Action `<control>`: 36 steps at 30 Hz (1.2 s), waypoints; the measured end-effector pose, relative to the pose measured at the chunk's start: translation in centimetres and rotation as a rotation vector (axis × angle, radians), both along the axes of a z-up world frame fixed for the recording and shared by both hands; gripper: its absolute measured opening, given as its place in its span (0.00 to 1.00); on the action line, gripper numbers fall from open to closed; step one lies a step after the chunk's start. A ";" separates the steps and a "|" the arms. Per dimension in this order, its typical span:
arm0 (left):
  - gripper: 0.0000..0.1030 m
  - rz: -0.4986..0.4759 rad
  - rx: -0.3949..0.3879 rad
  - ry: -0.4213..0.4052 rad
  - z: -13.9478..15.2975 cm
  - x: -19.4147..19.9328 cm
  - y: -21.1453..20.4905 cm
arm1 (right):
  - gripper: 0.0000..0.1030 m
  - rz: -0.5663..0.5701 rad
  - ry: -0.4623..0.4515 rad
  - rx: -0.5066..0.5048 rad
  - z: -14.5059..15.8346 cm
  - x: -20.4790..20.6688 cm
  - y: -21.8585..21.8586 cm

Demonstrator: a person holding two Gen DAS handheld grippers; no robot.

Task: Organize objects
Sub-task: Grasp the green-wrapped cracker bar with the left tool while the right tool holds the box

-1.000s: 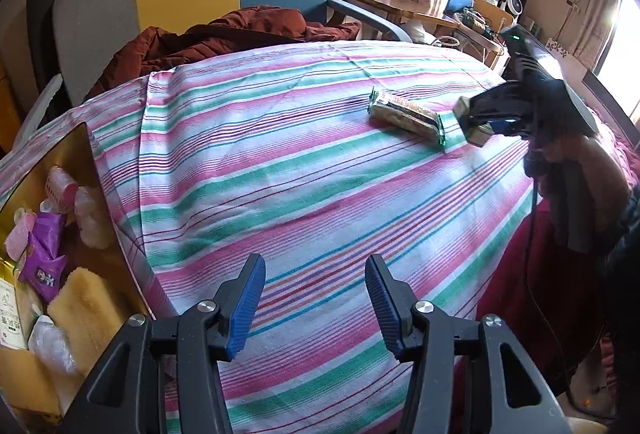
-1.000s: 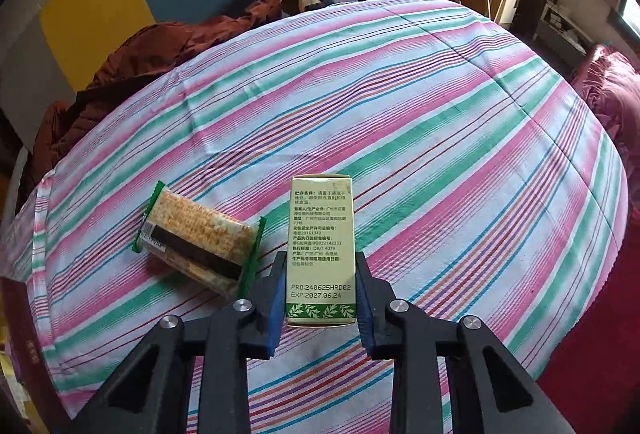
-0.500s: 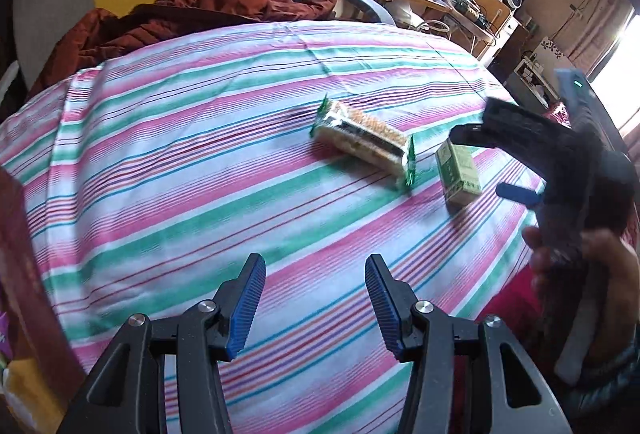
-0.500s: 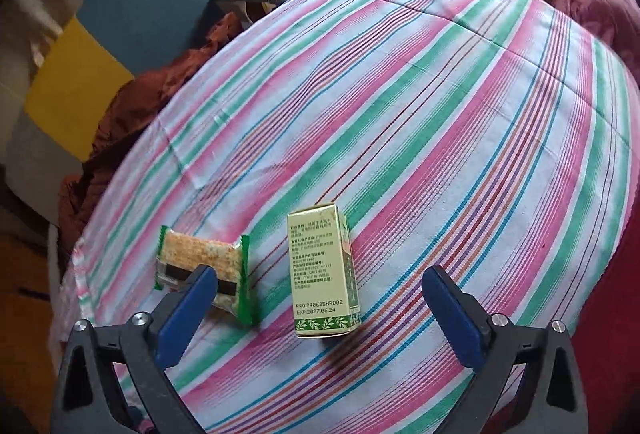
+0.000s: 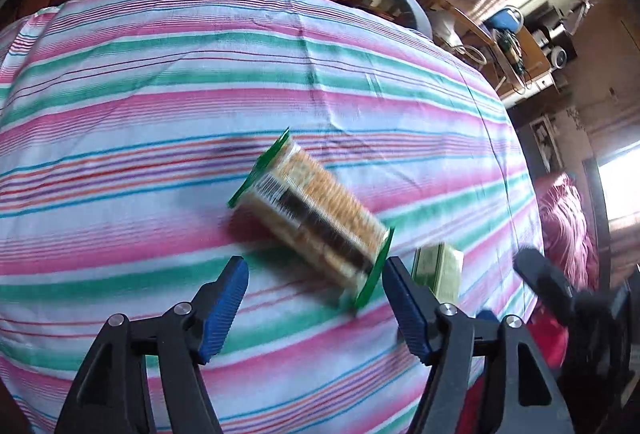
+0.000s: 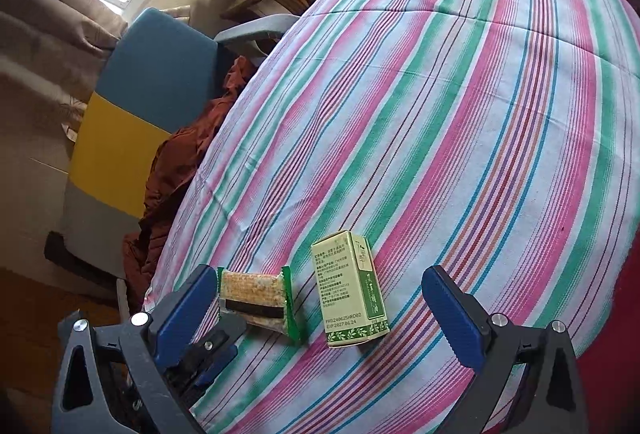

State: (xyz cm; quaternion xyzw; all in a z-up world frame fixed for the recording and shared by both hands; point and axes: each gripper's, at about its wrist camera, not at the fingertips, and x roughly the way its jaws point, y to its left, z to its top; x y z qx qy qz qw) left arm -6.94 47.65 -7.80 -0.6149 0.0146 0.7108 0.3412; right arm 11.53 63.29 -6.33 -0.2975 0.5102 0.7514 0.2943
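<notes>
On striped pink-green-white cloth of worktop (image 5: 160,114), left wrist view: we see clear green-edged cracker packet (image 5: 316,214) lying diagonal, just ahead of our left gripper (image 5: 314,308), blue-padded fingers (image 5: 222,308) spread, nothing between. Small green-white carton (image 5: 440,270) beside packet's near end.

Right wrist view: our right gripper (image 6: 328,318) spread wide, empty. Carton (image 6: 348,300) stands upright on cloth, cracker packet (image 6: 256,300) near, apart. Left gripper's dark fingers (image 6: 208,350) close by packet.
</notes>
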 end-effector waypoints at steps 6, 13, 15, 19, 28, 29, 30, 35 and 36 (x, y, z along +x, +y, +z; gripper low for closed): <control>0.74 0.059 -0.074 0.013 -1.7 -1.7 3.5 | 1.00 -0.005 0.034 0.033 0.7 0.2 0.1; 0.70 -0.064 -0.137 0.146 -2.0 -0.7 5.5 | 1.00 0.008 0.046 -0.005 0.0 -0.3 0.3; 0.60 -0.122 -0.143 0.202 -1.8 0.0 4.9 | 1.00 0.015 0.045 -0.017 -0.2 -0.4 0.3; 0.43 -0.199 -0.136 0.231 -1.6 0.3 2.4 | 1.00 0.040 0.029 -0.020 -0.4 -0.7 0.0; 0.43 -0.191 -0.112 0.323 -1.3 2.4 -7.7 | 1.00 0.202 -0.060 0.002 -1.1 -3.6 -1.8; 0.43 -0.180 -0.104 0.337 -1.4 2.8 -8.9 | 1.00 0.229 -0.071 0.015 -1.1 -4.0 -2.2; 0.43 -0.167 -0.090 0.346 -1.3 3.4 -10.2 | 1.00 0.250 -0.080 0.035 -0.9 -4.4 -2.6; 0.45 -0.160 -0.033 0.415 -1.3 4.7 -12.8 | 1.00 0.283 -0.057 0.260 2.2 -4.7 -4.6; 0.45 -0.166 -0.029 0.425 -1.4 4.8 -12.6 | 1.00 0.280 -0.045 0.319 3.0 -4.6 -5.0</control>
